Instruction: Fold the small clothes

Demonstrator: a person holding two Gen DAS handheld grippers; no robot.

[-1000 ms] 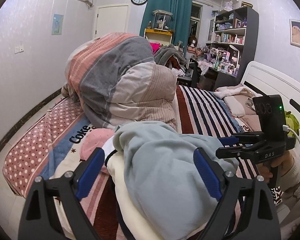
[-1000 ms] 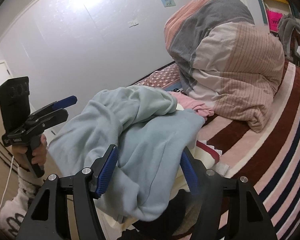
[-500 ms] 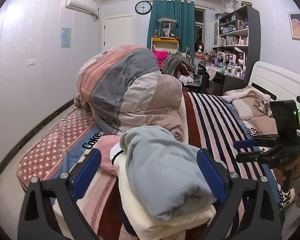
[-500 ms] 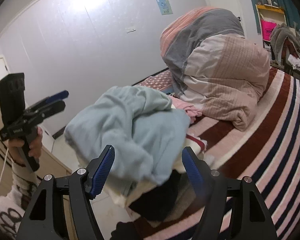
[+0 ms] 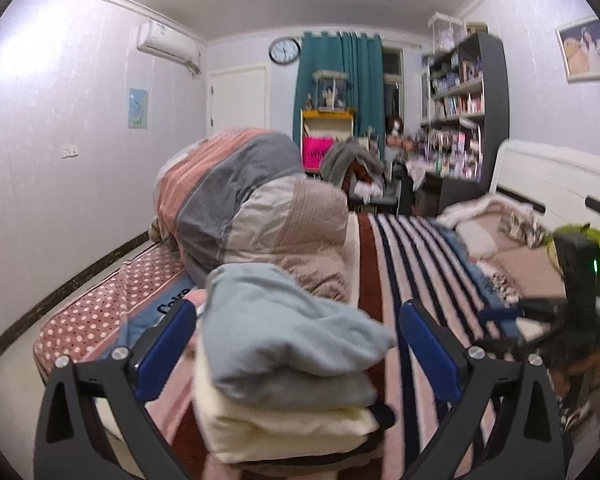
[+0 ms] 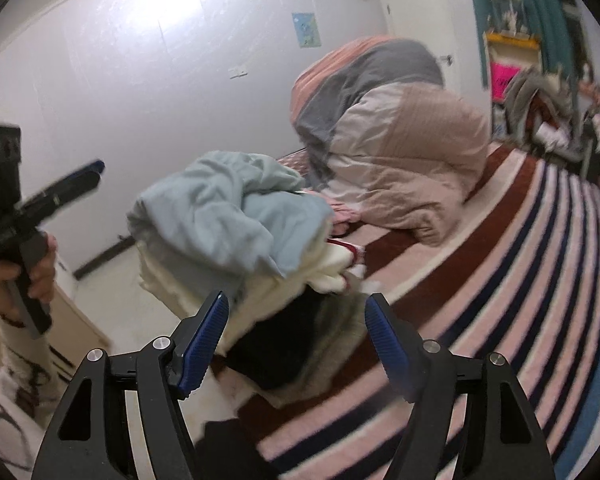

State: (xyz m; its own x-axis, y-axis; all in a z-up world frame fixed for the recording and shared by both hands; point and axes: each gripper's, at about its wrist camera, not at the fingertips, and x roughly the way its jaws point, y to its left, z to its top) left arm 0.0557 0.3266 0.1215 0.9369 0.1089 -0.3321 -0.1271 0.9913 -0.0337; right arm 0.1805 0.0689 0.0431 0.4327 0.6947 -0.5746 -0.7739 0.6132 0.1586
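Clothes stack [image 5: 284, 368] being flanked by the spread fingers of the left gripper [image 5: 296, 352], bundled quilt [image 5: 256, 216] blocking the far side, striped bedspread [image 6: 520, 264] lying open beyond the right gripper [image 6: 296, 340].

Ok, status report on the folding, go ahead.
Left hand-held gripper open, right hand-held gripper open. Light blue garment tops stack on bed. Bundled duvet behind, not obstructing.

A bedroom with pale walls: a striped bedspread [image 5: 404, 248] covers the bed, a heaped quilt [image 5: 256, 208] on it. Teal curtains [image 5: 340, 76], a wall clock [image 5: 285, 50], an air conditioner [image 5: 168, 42] and a dark bookshelf [image 5: 468, 100] line the far end.
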